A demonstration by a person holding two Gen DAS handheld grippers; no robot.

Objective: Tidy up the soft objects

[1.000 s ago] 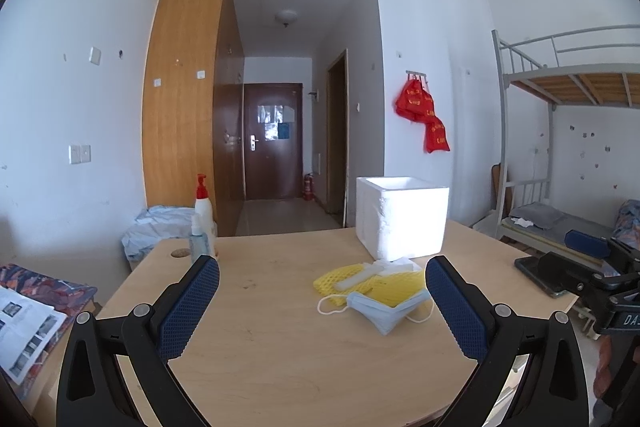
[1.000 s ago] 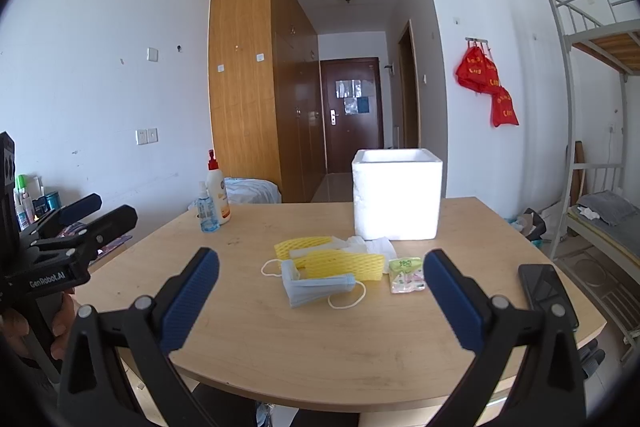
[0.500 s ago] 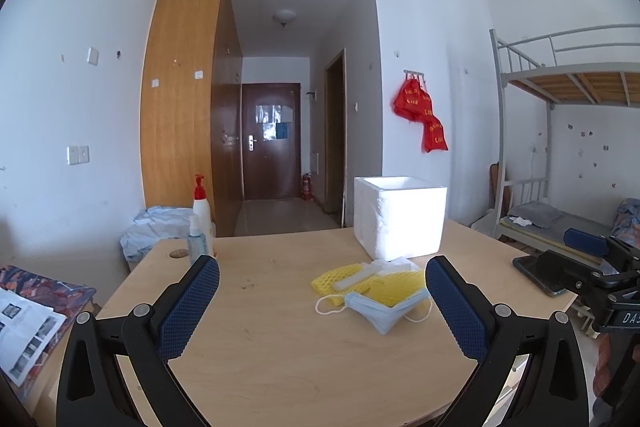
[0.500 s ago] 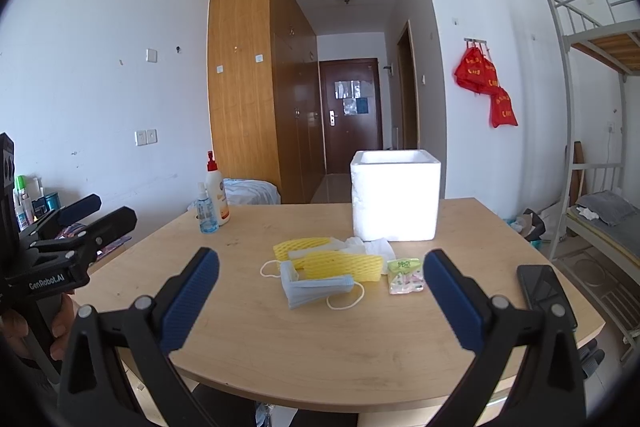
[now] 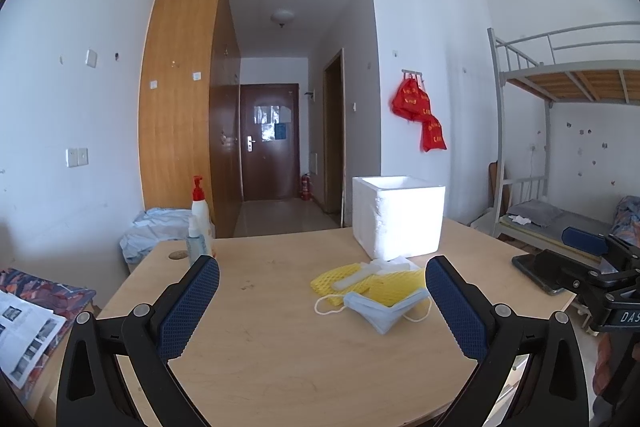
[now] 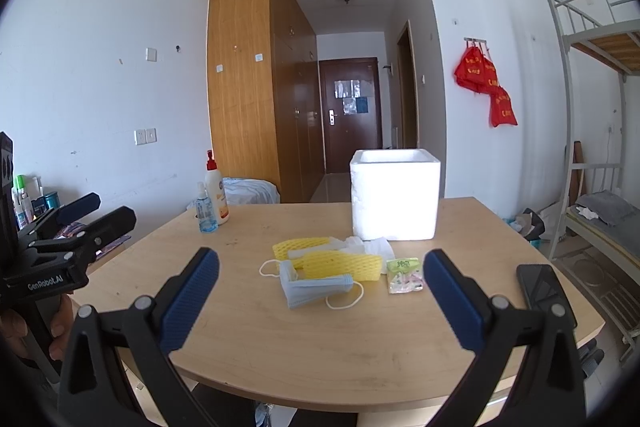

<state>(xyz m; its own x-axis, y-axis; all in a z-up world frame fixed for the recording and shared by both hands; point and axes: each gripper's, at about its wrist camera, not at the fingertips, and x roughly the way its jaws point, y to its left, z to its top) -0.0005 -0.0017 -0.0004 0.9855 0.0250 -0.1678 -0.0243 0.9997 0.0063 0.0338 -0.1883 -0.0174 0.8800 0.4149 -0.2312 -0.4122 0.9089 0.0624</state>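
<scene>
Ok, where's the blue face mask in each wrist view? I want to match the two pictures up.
Left wrist view: the face mask lies right of centre, on the table beside the right-hand finger of the tongs.
Right wrist view: the face mask lies near the centre, between the two fingers.
Shared landmark: the white foam box stands behind it in both.

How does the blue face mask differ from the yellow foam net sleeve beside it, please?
The flat pleated blue face mask has white ear loops; the yellow foam net sleeve is a puffy mesh tube without loops. The mask lies nearer the camera, the sleeve overlapping its far edge. Both lie untouched on the wooden table.
</scene>
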